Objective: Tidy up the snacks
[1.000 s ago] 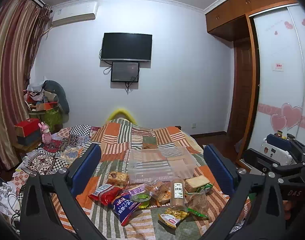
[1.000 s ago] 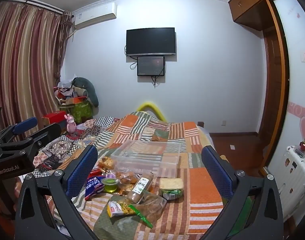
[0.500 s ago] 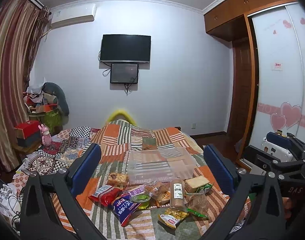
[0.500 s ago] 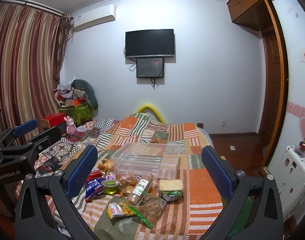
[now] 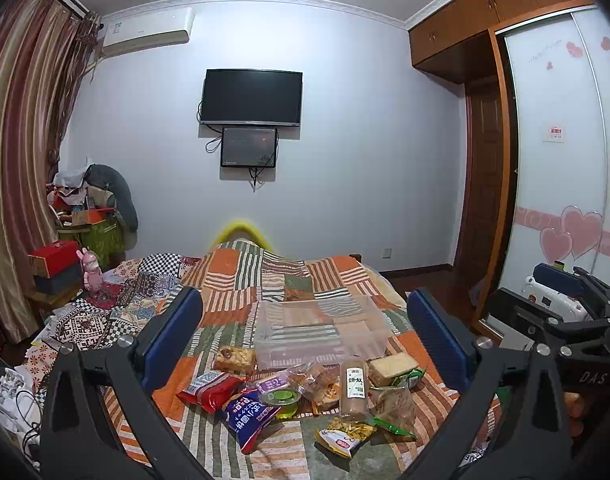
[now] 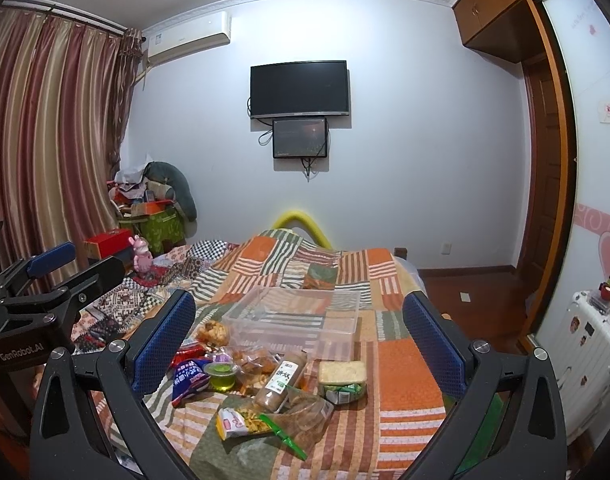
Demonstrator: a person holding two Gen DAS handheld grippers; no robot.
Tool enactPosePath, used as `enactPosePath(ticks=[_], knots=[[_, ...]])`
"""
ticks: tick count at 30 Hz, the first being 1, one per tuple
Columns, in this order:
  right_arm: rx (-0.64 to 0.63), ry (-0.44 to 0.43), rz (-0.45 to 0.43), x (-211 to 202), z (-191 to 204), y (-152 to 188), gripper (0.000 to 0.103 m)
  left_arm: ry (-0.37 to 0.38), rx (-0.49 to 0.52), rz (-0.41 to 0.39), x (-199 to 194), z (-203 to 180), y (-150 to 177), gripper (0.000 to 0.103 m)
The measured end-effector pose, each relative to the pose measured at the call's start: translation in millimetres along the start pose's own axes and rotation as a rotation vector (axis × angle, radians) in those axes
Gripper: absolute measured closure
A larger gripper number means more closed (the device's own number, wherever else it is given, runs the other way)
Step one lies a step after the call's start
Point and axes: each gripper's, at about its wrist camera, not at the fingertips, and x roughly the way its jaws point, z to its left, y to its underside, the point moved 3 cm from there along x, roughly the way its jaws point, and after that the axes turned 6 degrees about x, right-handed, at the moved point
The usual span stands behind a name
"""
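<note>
Nothing among the snacks has shifted since the earlier frames; only my two views have drifted a touch, so I read this as the pause before a first pick. Nearest me, my left claw [image 5: 303,344] hangs with its blue-padded jaws spread wide and nothing between them, and my right claw [image 6: 299,344] is equally wide and empty, both held back above the near edge of the bed, I judge to keep the whole pile in sight while I choose.

Closest on the patchwork striped quilt [image 6: 409,364] lies the torn white and yellow crisp packet [image 6: 241,422], then the tall brown biscuit tube with a white label [image 6: 283,380] on its side, the wrapped pale sandwich [image 6: 342,374] just right of it, and the small green jelly cup [image 6: 221,374] beside the blue and red snack bag [image 5: 247,414].

Beyond the heap stands the clear plastic storage box [image 5: 319,334], open-topped and apparently empty, set just behind the snacks, presumably so each one travels only a short way in.
</note>
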Motion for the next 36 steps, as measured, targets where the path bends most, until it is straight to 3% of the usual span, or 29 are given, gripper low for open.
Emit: enactPosePath(ticks=[25, 36], knots=[[0.004, -0.002, 0.001, 1, 5, -1, 0.0, 0.0, -0.002, 0.004, 1, 0, -1, 0.0], [-0.004, -0.018, 0.009, 9, 6, 3, 0.0, 0.034, 0.013, 0.016, 12, 1, 3, 0.0]])
